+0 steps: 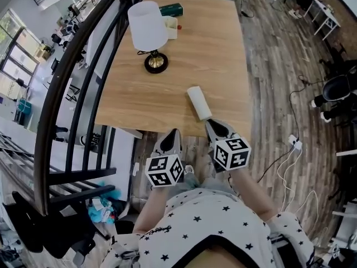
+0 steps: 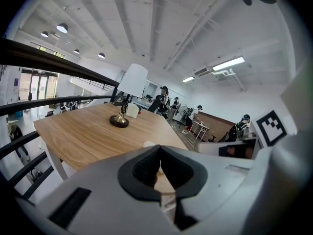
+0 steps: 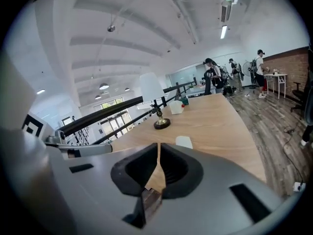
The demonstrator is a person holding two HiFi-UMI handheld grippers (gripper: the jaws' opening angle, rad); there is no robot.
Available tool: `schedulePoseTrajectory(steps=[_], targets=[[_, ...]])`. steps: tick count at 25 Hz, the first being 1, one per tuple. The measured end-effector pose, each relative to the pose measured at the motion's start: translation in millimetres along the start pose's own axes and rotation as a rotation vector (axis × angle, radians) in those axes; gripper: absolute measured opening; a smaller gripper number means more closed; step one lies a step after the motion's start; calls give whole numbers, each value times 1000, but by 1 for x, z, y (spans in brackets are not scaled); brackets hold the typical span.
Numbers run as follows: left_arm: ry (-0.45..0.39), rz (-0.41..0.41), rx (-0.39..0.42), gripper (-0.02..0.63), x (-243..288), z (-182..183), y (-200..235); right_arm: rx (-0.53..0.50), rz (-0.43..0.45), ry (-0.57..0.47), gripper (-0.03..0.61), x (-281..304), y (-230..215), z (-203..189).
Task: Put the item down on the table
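- Looking down on the wooden table (image 1: 167, 88), we see a black railing (image 1: 39, 149) curving past its left edge, off the tabletop.
- A lamp (image 1: 148, 29) with a white shade and a dark round foot stands upright near the far left corner, well apart from the task's thing.
- Cables (image 1: 281, 166) trail over the plank floor beyond the right edge, and an office chair (image 1: 337, 88) stands further out that way.
- From the gripper views we see people (image 3: 213, 75) standing past the far edge of the table.
- A small white box (image 1: 170, 27) sits just beside the lampshade, towards the far edge, with a red speck at its right side. We cannot tell what is in it.
- A green box (image 1: 170, 9) lies flat at the far edge, behind the white one; its contents are also hidden from us.
- The white roll (image 1: 199, 103) is a plain, smooth cylinder lying on its side on the tabletop. It lies close to the near edge and right of the middle, slanted so that one end points at that edge.
- The roll touches neither gripper; only the near edge of the table lies between it and them.
- Our left gripper (image 1: 174, 132) is clenched, tips meeting with nothing between them, and it hangs off the table before the near edge.
- Our right gripper (image 1: 212, 123) is likewise clenched on nothing and sits just beside the left one, nearer the roll.
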State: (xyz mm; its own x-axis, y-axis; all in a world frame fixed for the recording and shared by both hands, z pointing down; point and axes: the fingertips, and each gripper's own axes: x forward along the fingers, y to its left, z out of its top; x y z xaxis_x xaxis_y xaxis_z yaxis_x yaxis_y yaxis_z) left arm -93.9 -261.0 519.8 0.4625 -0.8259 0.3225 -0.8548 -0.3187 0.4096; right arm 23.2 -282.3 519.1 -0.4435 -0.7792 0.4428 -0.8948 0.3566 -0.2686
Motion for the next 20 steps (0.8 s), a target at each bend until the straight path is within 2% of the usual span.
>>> schedulePoseTrajectory(steps=[3, 20], targets=[[-7, -6, 15, 12, -7, -1, -15, -7, 4, -38, -5, -23, 1, 4], [-56, 24, 43, 12, -91, -40, -126, -113, 118, -112, -5, -169, 19, -28]])
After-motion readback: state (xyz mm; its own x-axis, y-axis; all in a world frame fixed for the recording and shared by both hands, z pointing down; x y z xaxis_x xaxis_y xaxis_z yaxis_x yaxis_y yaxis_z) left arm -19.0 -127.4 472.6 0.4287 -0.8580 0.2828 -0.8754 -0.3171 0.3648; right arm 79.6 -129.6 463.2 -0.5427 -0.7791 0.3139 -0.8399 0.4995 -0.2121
